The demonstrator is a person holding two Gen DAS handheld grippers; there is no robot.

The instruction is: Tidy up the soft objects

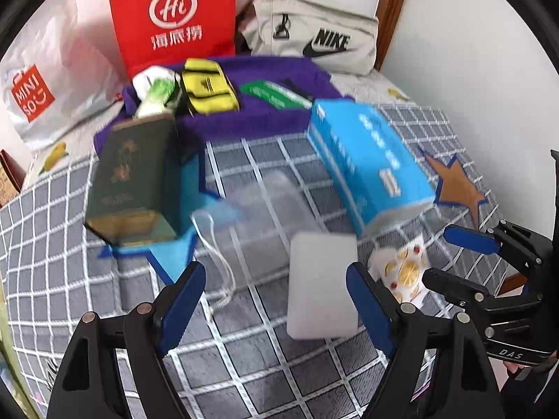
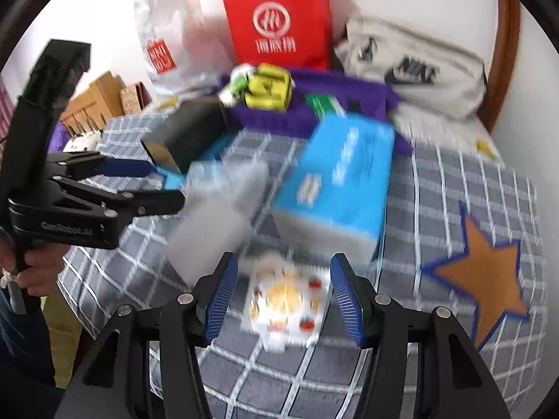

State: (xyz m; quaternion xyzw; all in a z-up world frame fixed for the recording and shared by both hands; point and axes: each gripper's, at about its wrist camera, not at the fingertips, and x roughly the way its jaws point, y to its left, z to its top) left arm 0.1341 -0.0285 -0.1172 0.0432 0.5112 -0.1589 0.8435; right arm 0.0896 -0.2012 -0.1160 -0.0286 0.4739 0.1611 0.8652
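Fingers of the left gripper (image 1: 276,300) stand wide apart above the checked bedspread (image 1: 244,366), holding nothing. A white sponge block (image 1: 323,284) lies flat between them, close to the right-hand pad, though whether it touches that pad cannot be told. Just left of the block a clear drawstring bag (image 1: 258,209) lies on the cover, its white cord (image 1: 218,262) trailing toward the left-hand pad.

The right gripper (image 2: 279,300) is likewise spread wide and empty. Between its blue pads lies a small white packet printed with lemon slices (image 2: 286,300), flat on the bedspread (image 2: 436,192) and touching neither pad. In the left wrist view the same packet (image 1: 401,272) sits just right of the sponge block, with the right gripper (image 1: 436,255) beside it.

Farther out, a blue tissue box (image 1: 370,167) lies tilted beyond the sponge and packet. A dark green box (image 1: 132,181) rests on its side to the left, on a blue star patch. Behind these a purple cloth (image 1: 227,122) carries a yellow pouch (image 1: 209,87), a green and white packet (image 1: 153,92) and a flat green box (image 1: 276,94). Against the wall stand a red paper bag (image 1: 174,17), a white Miniso bag (image 1: 38,80) and a grey Nike bag (image 1: 314,38). A brown star patch (image 2: 485,272) marks the cover to the right.
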